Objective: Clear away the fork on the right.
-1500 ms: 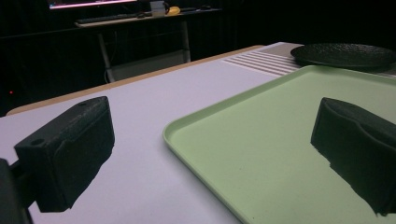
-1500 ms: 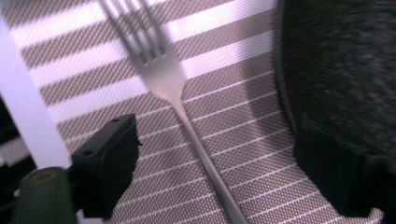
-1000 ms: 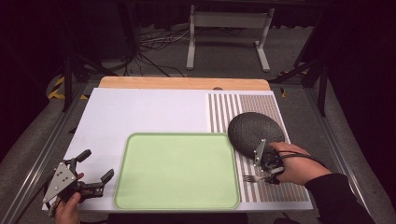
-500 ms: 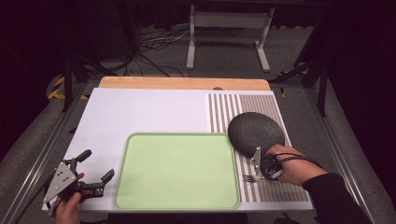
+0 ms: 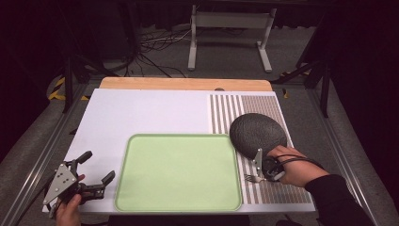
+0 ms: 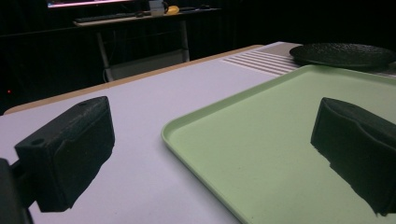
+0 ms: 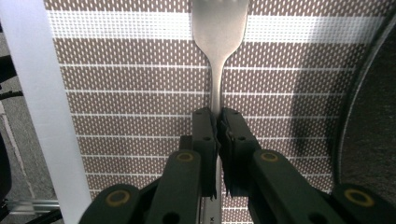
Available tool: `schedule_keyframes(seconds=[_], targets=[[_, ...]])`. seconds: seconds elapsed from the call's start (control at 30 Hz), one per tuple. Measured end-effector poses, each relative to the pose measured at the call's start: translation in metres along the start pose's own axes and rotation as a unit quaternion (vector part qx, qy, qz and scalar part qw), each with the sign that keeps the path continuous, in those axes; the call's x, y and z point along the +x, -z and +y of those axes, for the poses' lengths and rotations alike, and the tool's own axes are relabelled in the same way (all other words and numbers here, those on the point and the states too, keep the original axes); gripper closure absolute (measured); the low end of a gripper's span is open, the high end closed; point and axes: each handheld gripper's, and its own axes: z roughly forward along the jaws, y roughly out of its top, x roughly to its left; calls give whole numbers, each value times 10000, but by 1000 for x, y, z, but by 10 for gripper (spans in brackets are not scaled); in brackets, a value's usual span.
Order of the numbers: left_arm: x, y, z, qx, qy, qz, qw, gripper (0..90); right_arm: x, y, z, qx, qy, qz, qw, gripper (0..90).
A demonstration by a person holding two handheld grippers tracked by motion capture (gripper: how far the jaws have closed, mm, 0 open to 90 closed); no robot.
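A metal fork (image 7: 217,42) lies over the brown striped placemat (image 7: 140,93), and my right gripper (image 7: 217,122) is shut on its handle. From above, the fork (image 5: 252,178) points left from that gripper (image 5: 264,175), just below the dark round plate (image 5: 257,133). A light green tray (image 5: 178,172) sits at the middle of the white table. My left gripper (image 5: 96,170) rests open at the table's front left corner, beside the tray's left edge. Between its jaws I see the tray's corner (image 6: 280,140) and the plate (image 6: 343,54) far off.
The placemat (image 5: 287,193) covers the table's right part, with the plate on it. A wooden strip (image 5: 186,84) runs along the far edge. Metal frame rails (image 5: 42,155) flank the table, with a stand and cables on the floor behind.
The right hand has shifted slightly on the placemat, holding the fork near the plate's lower edge. The left gripper has stayed put.
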Motion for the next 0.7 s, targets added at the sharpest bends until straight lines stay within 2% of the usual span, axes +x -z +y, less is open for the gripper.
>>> schedule_keyframes(seconds=[0.1,0.4,0.43,0.7], targets=[[0,0,0,20,-19,-3,10000,3,0,7,-2,-210,-110,-29,9997,850],[0,0,0,17,-4,6,10000,3,0,25,-5,-396,-243,-122,9988,850],[0,1,0,16,-7,10,10000,3,0,30,-6,-516,-286,-167,9981,850],[0,1,0,7,1,16,10000,3,0,46,-6,-800,-390,-301,9956,850]])
